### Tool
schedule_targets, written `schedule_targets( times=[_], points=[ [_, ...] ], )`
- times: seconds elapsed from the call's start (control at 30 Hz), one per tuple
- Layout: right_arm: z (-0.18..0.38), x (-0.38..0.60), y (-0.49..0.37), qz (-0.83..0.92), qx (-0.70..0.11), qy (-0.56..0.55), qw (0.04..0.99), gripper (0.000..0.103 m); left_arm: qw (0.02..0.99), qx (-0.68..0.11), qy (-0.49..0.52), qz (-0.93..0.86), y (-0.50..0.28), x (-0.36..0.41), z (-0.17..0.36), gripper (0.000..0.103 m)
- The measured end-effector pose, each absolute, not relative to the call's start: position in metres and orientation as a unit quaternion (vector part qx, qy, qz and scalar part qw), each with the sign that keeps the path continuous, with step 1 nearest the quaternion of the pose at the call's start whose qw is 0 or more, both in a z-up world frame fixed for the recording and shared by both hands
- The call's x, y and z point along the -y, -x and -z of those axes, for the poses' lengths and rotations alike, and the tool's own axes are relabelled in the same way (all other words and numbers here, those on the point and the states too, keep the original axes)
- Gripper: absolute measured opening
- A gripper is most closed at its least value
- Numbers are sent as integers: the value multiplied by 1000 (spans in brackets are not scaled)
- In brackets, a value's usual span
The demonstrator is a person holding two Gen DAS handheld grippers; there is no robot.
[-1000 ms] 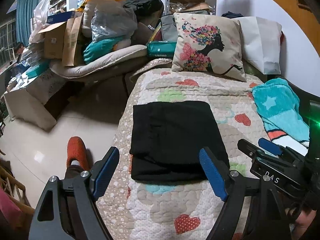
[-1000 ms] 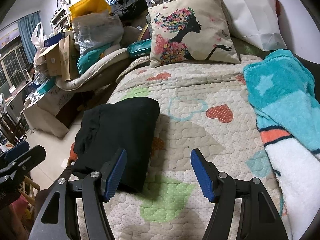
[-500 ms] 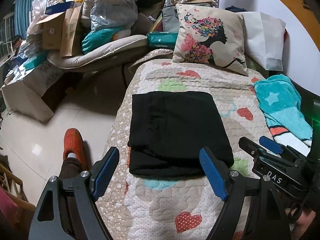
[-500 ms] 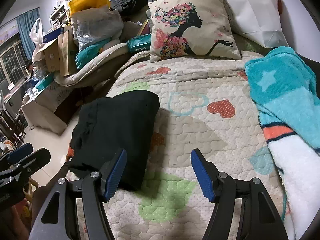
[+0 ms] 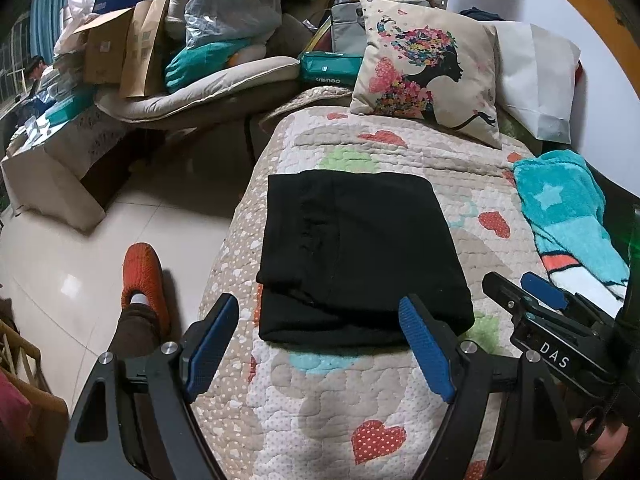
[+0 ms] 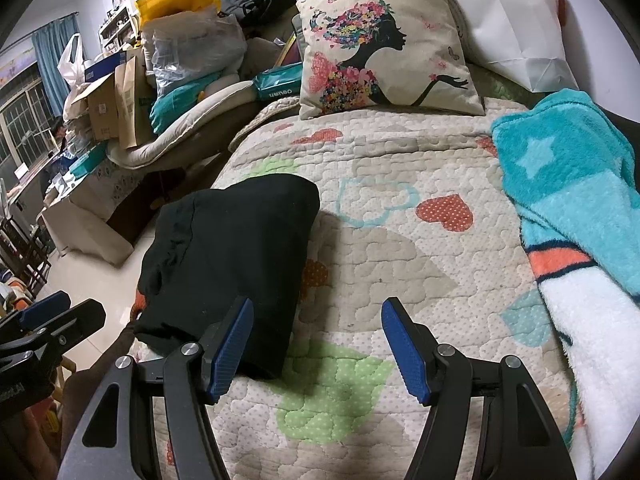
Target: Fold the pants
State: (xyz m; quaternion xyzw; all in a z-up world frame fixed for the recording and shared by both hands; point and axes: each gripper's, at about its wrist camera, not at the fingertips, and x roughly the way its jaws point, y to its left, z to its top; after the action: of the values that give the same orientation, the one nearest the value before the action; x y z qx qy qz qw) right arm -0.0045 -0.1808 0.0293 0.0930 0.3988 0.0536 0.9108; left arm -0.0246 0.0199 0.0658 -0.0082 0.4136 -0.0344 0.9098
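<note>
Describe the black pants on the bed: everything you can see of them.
The black pants lie folded into a compact, roughly rectangular stack on the heart-print quilt, near its left edge by the floor. The fabric looks soft, matte and plain, with no print. Several layers show at the near edge, and a stitched seam runs along the left part. The top is fairly flat, with light rumpling on the left. Only the quilt touches them; both grippers, left gripper and right gripper, are open and apart from them.
</note>
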Motion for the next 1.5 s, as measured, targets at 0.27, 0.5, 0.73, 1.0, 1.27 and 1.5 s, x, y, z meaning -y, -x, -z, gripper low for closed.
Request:
schedule_targets(
  times=[0.27,0.5,0.73,1.0,1.27,1.5],
  points=[
    [-41,184,4,-43,-389,-87,916,72,913,-407,21,36,7,-25,-76,82],
    [-34,194,1,-25,-407,-97,908,72,906,-415,44,67,-51,-45,-91,82],
    [-37,195,-30,-44,-425,-129,895,72,882,-445,97,118,-108,-75,-70,82],
    [-37,170,-94,-90,-441,-106,887,73,845,-500,140,129,-143,-84,-15,82],
    [4,180,-135,-136,-481,-183,847,73,775,-570,230,148,-148,-85,37,83],
    [39,193,-151,-178,-499,-282,800,73,799,-549,202,138,-142,-69,37,92]
  ],
)
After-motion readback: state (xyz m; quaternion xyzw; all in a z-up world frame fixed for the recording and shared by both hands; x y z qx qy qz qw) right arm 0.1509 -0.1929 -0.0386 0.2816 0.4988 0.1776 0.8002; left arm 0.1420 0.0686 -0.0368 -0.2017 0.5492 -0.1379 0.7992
